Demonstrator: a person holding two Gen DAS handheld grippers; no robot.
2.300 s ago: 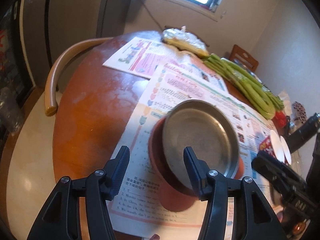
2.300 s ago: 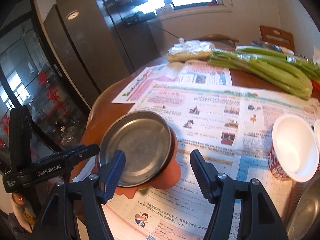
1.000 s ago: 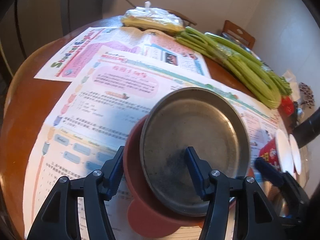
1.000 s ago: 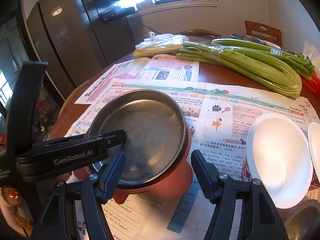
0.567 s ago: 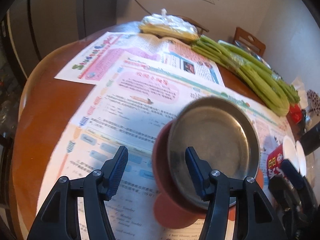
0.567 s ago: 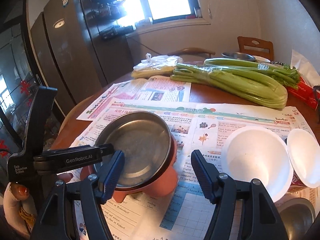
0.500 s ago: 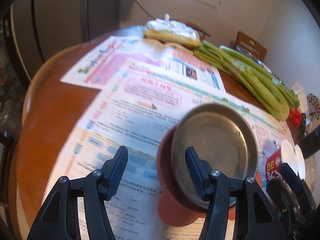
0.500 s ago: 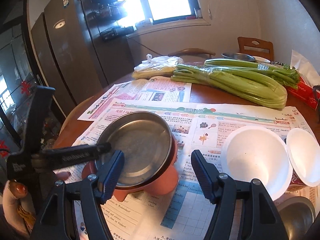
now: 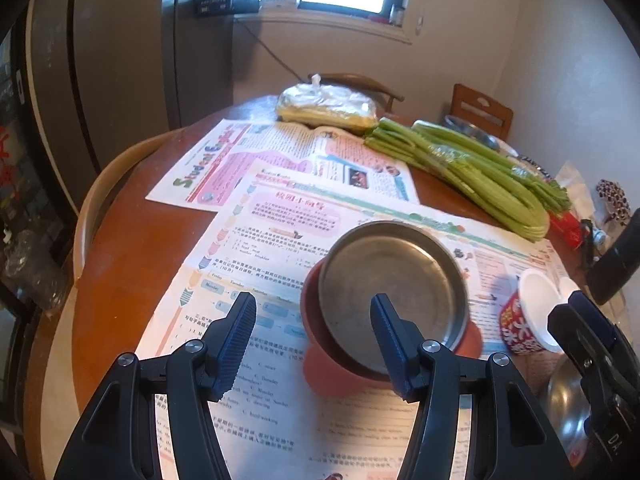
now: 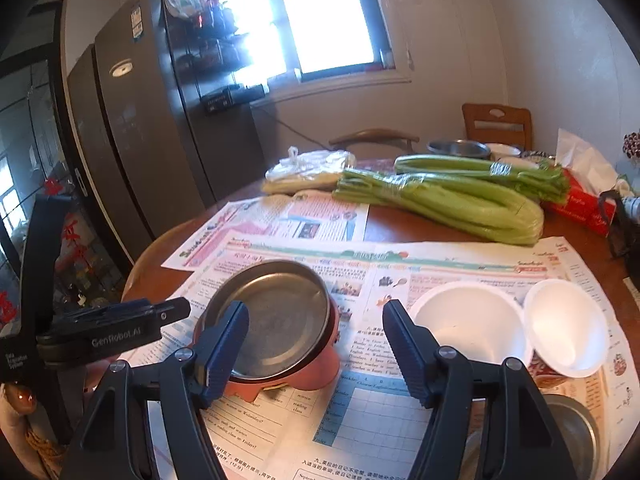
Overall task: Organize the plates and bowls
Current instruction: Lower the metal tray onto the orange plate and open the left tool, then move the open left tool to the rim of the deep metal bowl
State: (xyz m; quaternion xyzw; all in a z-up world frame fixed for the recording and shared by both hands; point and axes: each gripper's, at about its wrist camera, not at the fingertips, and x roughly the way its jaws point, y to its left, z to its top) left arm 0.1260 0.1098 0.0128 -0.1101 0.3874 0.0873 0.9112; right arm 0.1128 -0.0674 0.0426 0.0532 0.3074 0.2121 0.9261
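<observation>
A steel plate (image 9: pixel 392 280) lies tilted inside a reddish-brown bowl (image 9: pixel 320 364) on newspaper. My left gripper (image 9: pixel 313 304) hovers above and short of them, open and empty. From the other side my right gripper (image 10: pixel 316 312) is also open and empty, with the steel plate (image 10: pixel 276 312) and reddish-brown bowl (image 10: pixel 320 364) lying beyond its fingers. Two white paper bowls (image 10: pixel 468 320) (image 10: pixel 564 328) with red printed sides stand to the right. A second steel bowl (image 10: pixel 572 428) peeks in at the lower right. One left-gripper finger (image 10: pixel 160 316) shows at the left.
Newspapers (image 9: pixel 280 160) cover a round wooden table (image 9: pixel 132 248). Bundled celery (image 10: pixel 460 200), a plastic bag of food (image 10: pixel 308 172), a red tissue box (image 10: pixel 580 200) and a far steel bowl (image 10: pixel 458 148) crowd the back. Chairs (image 10: pixel 496 120) and a dark fridge (image 10: pixel 132 140) stand around.
Both grippers have risen and pulled back from the steel plate and bowl, so more of the room shows. The plate stays in the bowl. Jaw gaps look unchanged.
</observation>
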